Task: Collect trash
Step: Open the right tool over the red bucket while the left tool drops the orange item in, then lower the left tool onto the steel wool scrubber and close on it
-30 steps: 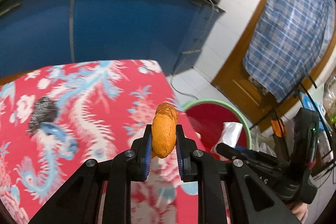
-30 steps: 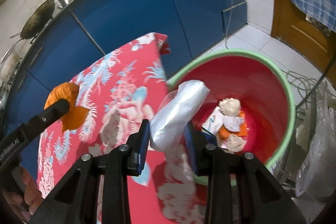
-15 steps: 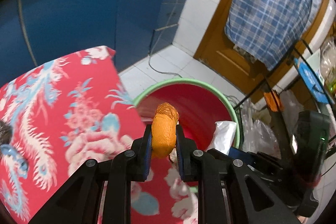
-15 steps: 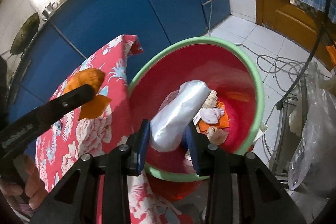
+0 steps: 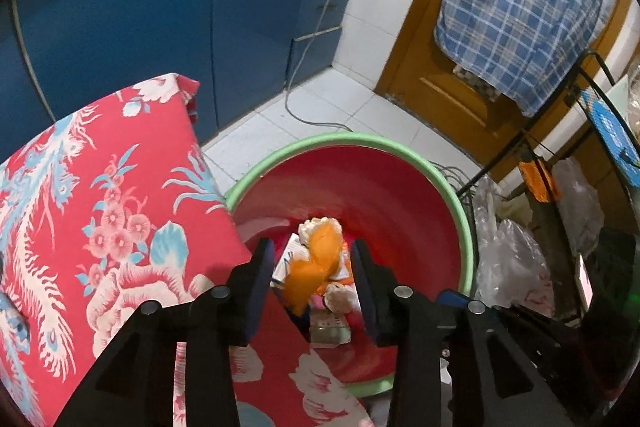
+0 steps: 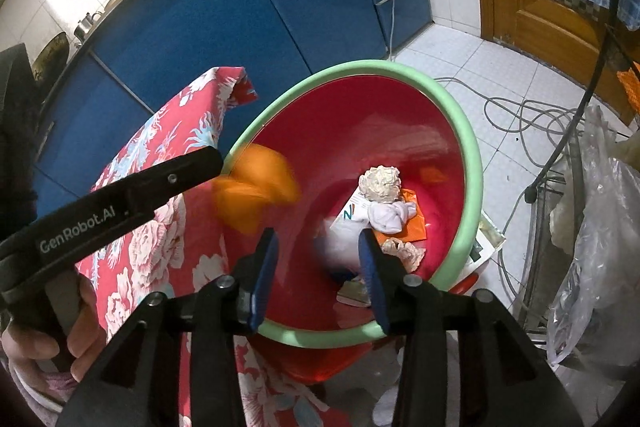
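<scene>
A red bin with a green rim stands on the floor beside the table. Both grippers hang over it. My left gripper has its jaws opening. An orange peel drops loose between them, touching neither pad. From the right wrist the peel is a blur just off the left gripper. My right gripper is opening too, and a white plastic bag falls blurred below its jaws into the bin. Crumpled paper, a tissue and an orange wrapper lie on the bin's bottom.
A table with a red flowered cloth touches the bin's left side. Blue cabinets run behind. Cables lie on the white tiles. A wire rack with plastic bags stands right, near a wooden door.
Both grippers moved from over the table edge to above the bin. Their jaws spread; the orange peel and the white bag left the pads and are dropping.
</scene>
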### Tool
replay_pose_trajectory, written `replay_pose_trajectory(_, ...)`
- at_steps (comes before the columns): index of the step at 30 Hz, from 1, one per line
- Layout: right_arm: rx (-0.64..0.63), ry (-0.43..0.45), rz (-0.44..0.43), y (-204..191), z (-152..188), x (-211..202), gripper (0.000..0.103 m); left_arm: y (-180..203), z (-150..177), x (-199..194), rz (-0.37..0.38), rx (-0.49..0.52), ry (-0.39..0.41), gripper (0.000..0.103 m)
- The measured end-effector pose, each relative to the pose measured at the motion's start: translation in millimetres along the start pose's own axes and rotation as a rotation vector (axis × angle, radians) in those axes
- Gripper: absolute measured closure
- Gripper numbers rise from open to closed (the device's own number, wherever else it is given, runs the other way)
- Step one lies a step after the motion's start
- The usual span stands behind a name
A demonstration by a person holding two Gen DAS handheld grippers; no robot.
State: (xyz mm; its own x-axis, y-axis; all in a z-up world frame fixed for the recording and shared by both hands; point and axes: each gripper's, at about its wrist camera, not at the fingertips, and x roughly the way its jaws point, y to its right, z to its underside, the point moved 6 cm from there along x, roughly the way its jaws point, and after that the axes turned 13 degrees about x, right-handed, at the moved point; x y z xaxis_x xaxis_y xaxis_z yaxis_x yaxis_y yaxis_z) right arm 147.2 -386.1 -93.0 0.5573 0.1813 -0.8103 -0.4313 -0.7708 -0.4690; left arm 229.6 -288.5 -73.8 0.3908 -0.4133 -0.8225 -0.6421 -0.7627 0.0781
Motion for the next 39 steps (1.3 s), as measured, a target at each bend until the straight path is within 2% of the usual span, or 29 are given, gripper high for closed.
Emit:
replay_pose_trajectory(8,0.012,0.016,0.002,-2,5,-9,0.049,-11,7,-15,-0.025,-0.012,0.021,0.062)
replay_pose_trajectory(18,-0.006,0.056,-0.024,-24,12,-35,0.041,-42,19,-60,-0.077,-0.055,0.079,0.062)
replay_pose_trajectory(26,-0.081,0.069,-0.062,-66,21,-48,0.041,-81,33,-93,-0.134,-0.116,0.109,0.062)
replay_pose_trajectory(33,-0.19,0.082,-0.111,-119,25,-59,0.041,-128,49,-129,-0.223,-0.173,0.139,0.062)
replay_pose_trajectory(39,-0.25,0.042,-0.152,-160,34,-53,0.041,-178,66,-149,-0.296,-0.239,0.144,0.062)
